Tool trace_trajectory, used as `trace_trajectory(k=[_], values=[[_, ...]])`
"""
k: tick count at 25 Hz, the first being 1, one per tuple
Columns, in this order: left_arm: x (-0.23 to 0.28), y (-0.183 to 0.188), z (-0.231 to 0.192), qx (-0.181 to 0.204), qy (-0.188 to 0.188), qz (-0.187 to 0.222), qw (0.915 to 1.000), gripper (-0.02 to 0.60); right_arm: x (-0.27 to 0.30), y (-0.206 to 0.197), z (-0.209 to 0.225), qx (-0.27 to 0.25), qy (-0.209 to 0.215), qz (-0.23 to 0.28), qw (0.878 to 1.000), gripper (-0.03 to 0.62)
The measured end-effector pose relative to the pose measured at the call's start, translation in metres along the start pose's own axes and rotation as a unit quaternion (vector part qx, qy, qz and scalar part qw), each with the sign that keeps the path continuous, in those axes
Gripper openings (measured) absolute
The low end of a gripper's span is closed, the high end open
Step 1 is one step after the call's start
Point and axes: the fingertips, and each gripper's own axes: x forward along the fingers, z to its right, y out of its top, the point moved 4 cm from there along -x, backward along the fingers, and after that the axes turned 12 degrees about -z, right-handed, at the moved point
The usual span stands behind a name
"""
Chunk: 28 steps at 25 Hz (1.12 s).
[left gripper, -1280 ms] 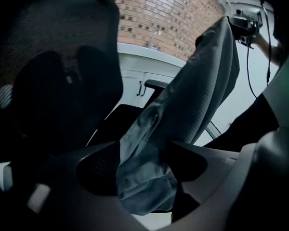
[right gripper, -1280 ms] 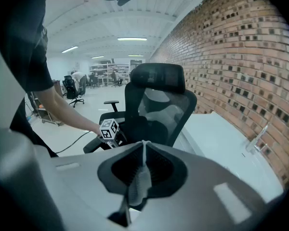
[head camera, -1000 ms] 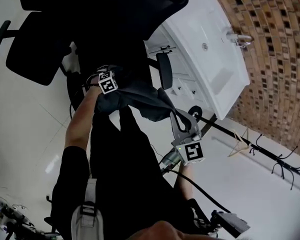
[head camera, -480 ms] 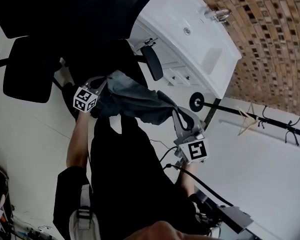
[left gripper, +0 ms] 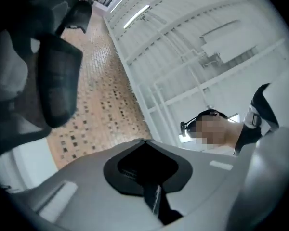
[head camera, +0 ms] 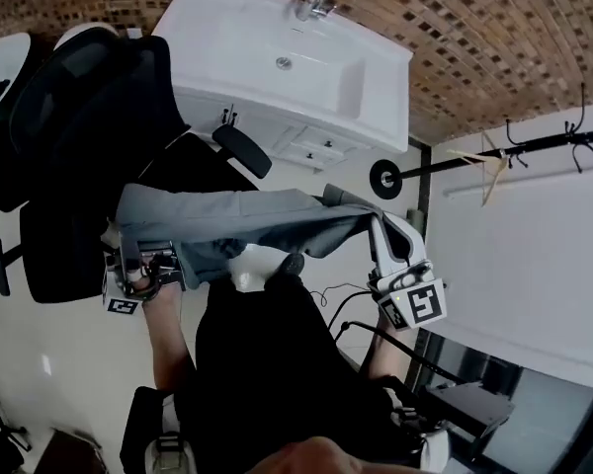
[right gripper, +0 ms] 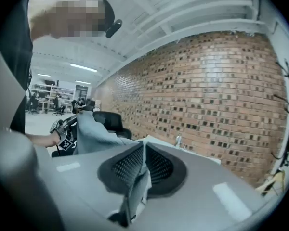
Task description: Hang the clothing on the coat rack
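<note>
A grey garment (head camera: 247,220) hangs stretched out flat between my two grippers in the head view. My left gripper (head camera: 128,265) is shut on its left end; in the left gripper view (left gripper: 143,141) a thin fold of cloth (left gripper: 155,201) shows pinched between the closed jaws. My right gripper (head camera: 374,220) is shut on the garment's right end, and the right gripper view (right gripper: 143,146) shows grey fabric (right gripper: 135,191) squeezed between the meshed pads. The black coat rack (head camera: 534,144) with its hooks stands at the upper right, a wooden hanger (head camera: 484,166) on it.
A white sink cabinet (head camera: 287,67) stands against the brick wall (head camera: 455,38) beyond the garment. A black office chair (head camera: 79,166) is close to the left gripper. The rack's round base (head camera: 383,179) sits near the right gripper. A white wall (head camera: 534,265) fills the right.
The left gripper has shut on the garment and swung out to the left, away from the right gripper. The bunched garment is now pulled out flat. The head view has turned toward the rack.
</note>
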Motion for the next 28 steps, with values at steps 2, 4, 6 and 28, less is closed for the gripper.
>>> trace_trajectory(k=[2,4,6,28], values=[[0.061,-0.015,0.014,-0.025,-0.069,-0.015,0.9972,0.008,-0.039,0.001,0.037,0.033,-0.044,0.041,0.998,0.018],[0.118,-0.043,0.035,-0.043,-0.120,-0.023,0.9916,0.008,-0.084,-0.002,0.077,0.051,-0.071,0.079,0.993,0.017],[0.171,-0.086,0.059,-0.075,-0.158,-0.021,0.9844,0.008,-0.134,-0.010,0.122,0.063,-0.091,0.111,0.988,0.017],[0.541,-0.558,0.197,-0.460,-0.370,-0.008,0.8072,0.008,-0.517,-0.085,0.429,0.067,-0.385,0.235,0.890,0.017]])
